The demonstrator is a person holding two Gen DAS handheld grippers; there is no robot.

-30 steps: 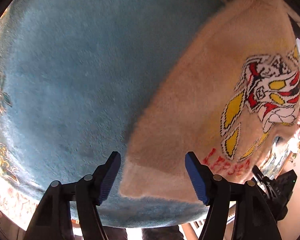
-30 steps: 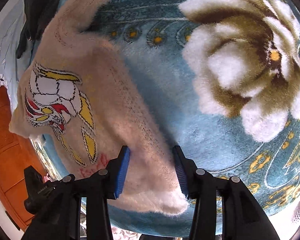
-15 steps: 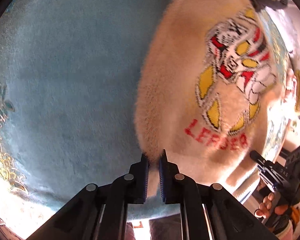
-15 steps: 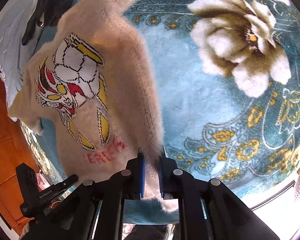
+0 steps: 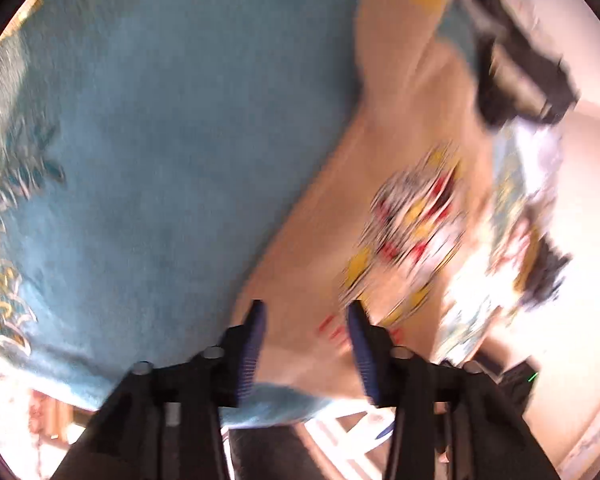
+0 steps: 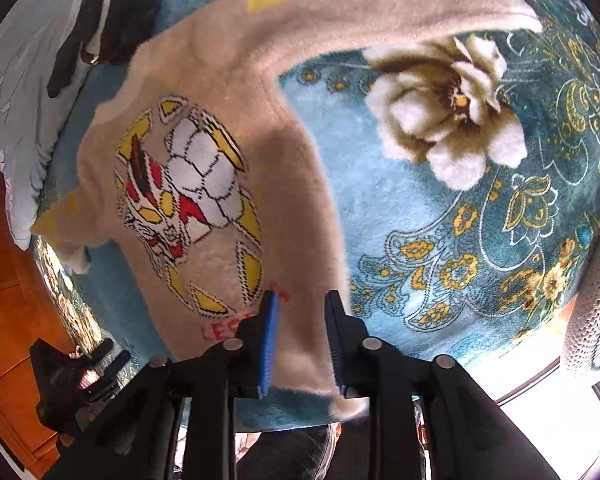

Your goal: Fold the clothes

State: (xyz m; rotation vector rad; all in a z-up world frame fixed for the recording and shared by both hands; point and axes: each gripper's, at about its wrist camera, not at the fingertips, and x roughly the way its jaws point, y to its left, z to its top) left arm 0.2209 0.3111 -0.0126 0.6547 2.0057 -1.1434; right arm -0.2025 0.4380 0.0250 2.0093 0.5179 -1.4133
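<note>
We see one beige fuzzy sweater lying spread, front up, on a teal flowered blanket. A knitted picture in white, yellow and red shows on its chest, with red lettering near the hem. One sleeve stretches along the far edge towards the right; the other runs off to the left. We judge the folding barely begun: no fold shows in the body, and both sleeves and the body are left to do.

Our right gripper is over the near hem, its blue pads partly apart with sweater fabric between them; whether they touch it we cannot tell. Our left gripper is partly open over the hem too, holding nothing we can make out; that view is blurred.

Beyond the sweater, one dark garment lies far left beside a pale sheet. Two grippers, one sweater, one blanket.
</note>
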